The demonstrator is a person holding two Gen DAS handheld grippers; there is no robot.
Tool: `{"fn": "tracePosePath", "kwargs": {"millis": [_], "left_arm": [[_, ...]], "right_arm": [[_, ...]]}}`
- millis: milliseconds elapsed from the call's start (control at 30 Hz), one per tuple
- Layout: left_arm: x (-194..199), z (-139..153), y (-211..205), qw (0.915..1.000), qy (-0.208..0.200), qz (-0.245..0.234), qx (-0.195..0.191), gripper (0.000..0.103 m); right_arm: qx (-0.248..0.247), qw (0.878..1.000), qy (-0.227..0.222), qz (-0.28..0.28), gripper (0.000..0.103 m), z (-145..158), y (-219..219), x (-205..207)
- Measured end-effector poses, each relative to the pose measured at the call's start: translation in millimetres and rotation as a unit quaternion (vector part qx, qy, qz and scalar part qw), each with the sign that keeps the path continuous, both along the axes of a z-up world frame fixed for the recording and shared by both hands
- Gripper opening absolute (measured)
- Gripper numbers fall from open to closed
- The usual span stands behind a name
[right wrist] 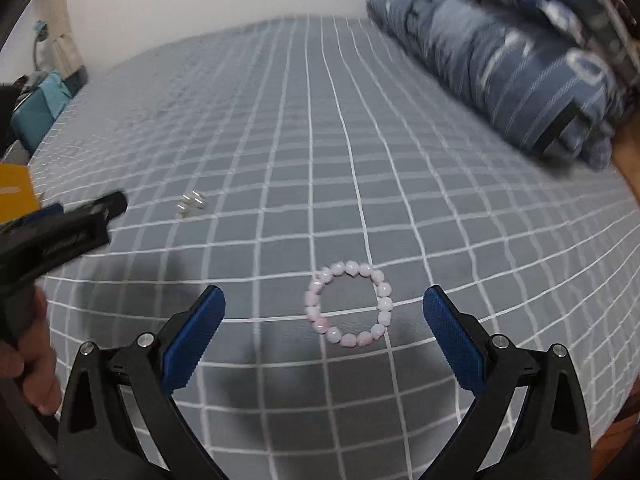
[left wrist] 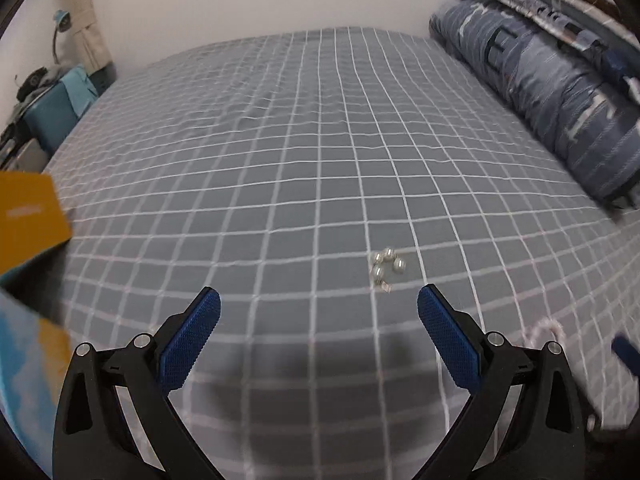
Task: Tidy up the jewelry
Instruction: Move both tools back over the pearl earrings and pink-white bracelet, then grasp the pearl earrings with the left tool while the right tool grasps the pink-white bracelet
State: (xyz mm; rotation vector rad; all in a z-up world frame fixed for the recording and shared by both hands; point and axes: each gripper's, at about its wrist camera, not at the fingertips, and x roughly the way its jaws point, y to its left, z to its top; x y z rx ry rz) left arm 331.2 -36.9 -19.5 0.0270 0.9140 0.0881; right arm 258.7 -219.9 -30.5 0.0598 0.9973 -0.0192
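**Jewelry loose on the checked bedspread, both grippers wide apart**

Here, much sits at the edges and is only half seen. In the left wrist view a yellow box (left wrist: 28, 216) is cut off by the frame's left side, and below it a blue-and-yellow surface is too blurred to name. A pale pink curve at the lower right of that view is smeared; it cannot be told for certain what it is. The folded blue quilt (right wrist: 520, 80) along the far right is motion-blurred in the right wrist view, its pattern unreadable.

The pink bead bracelet (right wrist: 348, 304) lies flat on the grey checked bedspread (right wrist: 320, 140), a closed ring of rounded, pale, faceted-looking beads. It rests between and just ahead of the right gripper (right wrist: 324, 314), whose blue-padded fingers stand wide apart and hold nothing.

A small cluster of pearl-like pieces (left wrist: 386, 266) with silvery fittings lies on the bedspread just ahead of the left gripper (left wrist: 319, 312), nearer its right finger. Whether these are earrings or a clasp is hard to tell. The left gripper's fingers are likewise spread and empty. A hand (right wrist: 32, 344) grips its handle at the left of the right wrist view.
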Motion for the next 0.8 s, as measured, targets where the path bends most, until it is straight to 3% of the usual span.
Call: {"fn": "tracePosePath", "kwargs": {"millis": [233,500,567,633,700,767,800], "left_arm": [[51,-46,-17,0.9986,0.037,-0.005,-0.037,0.097],[73,-75,-23,0.9968,0.064,-0.007,-0.048,0.095],[74,-76,-24,0.9968,0.063,-0.009,-0.049,0.088],[73,-74,-24,0.9973,0.057,-0.011,-0.046,0.068],[71,-72,-26,0.9976,0.053,-0.017,-0.040,0.054],[70,-72,-28,0.9976,0.053,-0.022,-0.038,0.041],[69,-72,-30,0.9977,0.052,-0.026,-0.033,0.030]], "right_arm": [[0.045,0.998,0.040,-0.012,0.095,-29,-19,27],[0.031,0.998,0.057,-0.014,0.095,-46,-19,37],[0.032,0.997,0.066,-0.012,0.083,-51,-18,38],[0.021,0.997,0.074,-0.014,0.076,-55,-16,39],[0.014,0.997,0.073,-0.018,0.070,-56,-15,38],[0.010,0.997,0.072,-0.017,0.052,-56,-16,39],[0.011,0.997,0.073,-0.018,0.044,-56,-16,41]]}}
